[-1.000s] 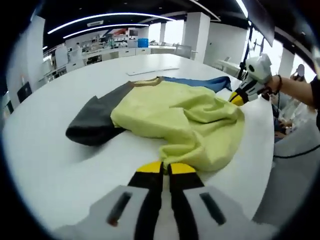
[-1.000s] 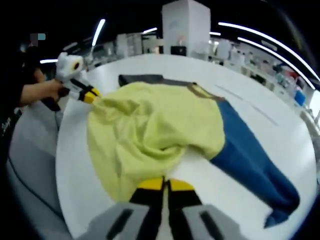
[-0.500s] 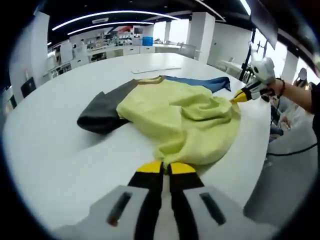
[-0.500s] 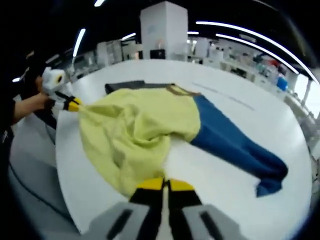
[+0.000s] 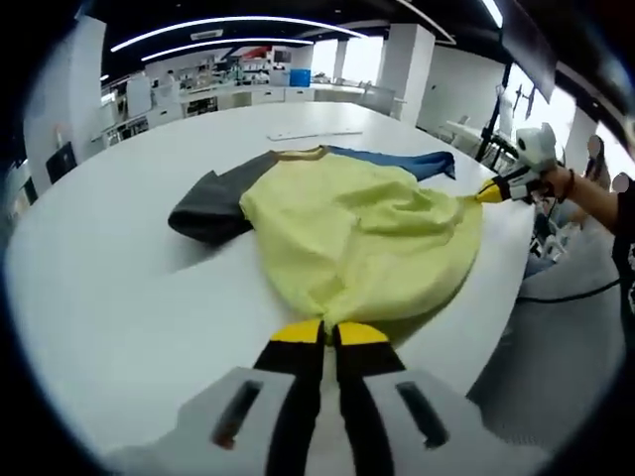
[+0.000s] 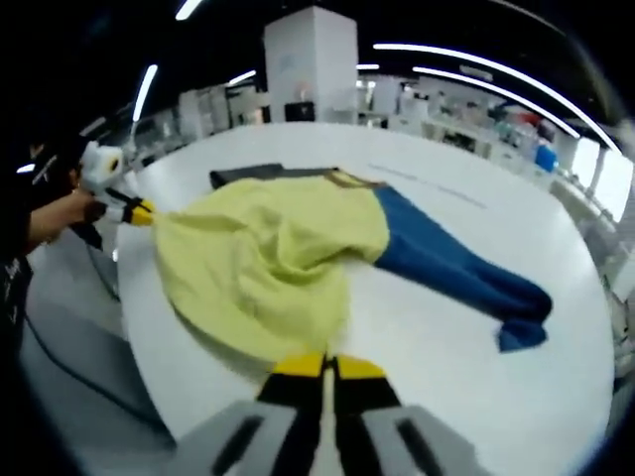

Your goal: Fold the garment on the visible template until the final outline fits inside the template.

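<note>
A garment lies on the round white table (image 5: 119, 297). It has a yellow body (image 5: 357, 238), a dark grey sleeve (image 5: 213, 203) and a blue sleeve (image 5: 397, 161). My left gripper (image 5: 329, 332) is shut on the yellow hem at the near table edge. Across the hem, my right gripper (image 5: 493, 190) pinches the other corner, held by a hand. In the right gripper view the yellow body (image 6: 258, 263) spreads ahead of my right gripper (image 6: 327, 365), which is shut on the hem. The blue sleeve (image 6: 456, 273) trails right, the grey sleeve (image 6: 248, 174) lies far back, and the left gripper (image 6: 134, 210) grips the hem at left.
A thin pale strip (image 5: 313, 134) lies on the table beyond the garment. The table edge (image 6: 149, 347) runs close to both grippers, with grey floor below. Benches and white pillars stand in the background. A person's arm (image 5: 595, 198) reaches in from the right.
The yellow body has been drawn out flatter and smoother between the two grippers, with fewer bunched folds. Both sleeves have slid along with it across the table.
</note>
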`<state>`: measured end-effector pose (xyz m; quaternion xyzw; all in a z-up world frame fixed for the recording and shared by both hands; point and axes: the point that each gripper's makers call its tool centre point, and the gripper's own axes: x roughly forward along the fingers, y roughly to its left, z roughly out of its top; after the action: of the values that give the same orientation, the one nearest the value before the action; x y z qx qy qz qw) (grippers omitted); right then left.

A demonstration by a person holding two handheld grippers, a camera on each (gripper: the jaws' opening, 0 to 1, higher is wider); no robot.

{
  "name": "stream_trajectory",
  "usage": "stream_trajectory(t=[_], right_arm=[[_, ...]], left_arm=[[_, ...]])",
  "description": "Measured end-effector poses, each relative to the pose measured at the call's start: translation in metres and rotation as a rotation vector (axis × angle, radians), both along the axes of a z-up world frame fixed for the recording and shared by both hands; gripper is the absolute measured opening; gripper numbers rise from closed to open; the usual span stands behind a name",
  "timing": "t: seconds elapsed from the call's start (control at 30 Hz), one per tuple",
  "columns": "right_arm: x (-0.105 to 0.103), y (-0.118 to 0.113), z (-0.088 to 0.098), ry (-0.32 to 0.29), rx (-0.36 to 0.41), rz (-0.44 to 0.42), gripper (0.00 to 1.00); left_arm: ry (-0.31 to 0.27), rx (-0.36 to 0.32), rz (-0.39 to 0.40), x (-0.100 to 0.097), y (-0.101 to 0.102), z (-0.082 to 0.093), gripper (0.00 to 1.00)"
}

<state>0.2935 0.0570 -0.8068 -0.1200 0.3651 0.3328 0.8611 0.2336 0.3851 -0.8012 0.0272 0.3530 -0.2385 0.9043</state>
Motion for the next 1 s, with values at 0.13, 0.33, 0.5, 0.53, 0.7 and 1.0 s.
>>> stream_trajectory(t=[0.13,0.33,0.5,0.53,0.7,1.0], right_arm=[[-0.011,-0.001,0.001,0.009,0.015,-0.024,0.00],[-0.027,-0.006,-0.001,0.012,0.019,-0.040,0.00],[-0.038,-0.008,0.000,0.012,0.027,-0.061,0.00],[-0.042,-0.008,-0.001,0.011,0.022,-0.068,0.00],[-0.055,-0.011,-0.007,0.010,0.011,-0.095,0.00],[-0.080,-0.008,-0.018,0.036,-0.002,-0.134,0.00]], left_arm=[[0.006,-0.007,0.012,-0.004,0.004,0.001,0.01],[0.016,-0.022,0.025,-0.008,0.007,0.000,0.01],[0.021,-0.027,0.023,-0.011,0.008,0.001,0.01],[0.025,-0.028,0.021,-0.012,0.007,0.000,0.01],[0.042,-0.028,0.015,-0.016,0.007,-0.002,0.01],[0.058,-0.022,0.014,-0.022,0.009,-0.004,0.01]])
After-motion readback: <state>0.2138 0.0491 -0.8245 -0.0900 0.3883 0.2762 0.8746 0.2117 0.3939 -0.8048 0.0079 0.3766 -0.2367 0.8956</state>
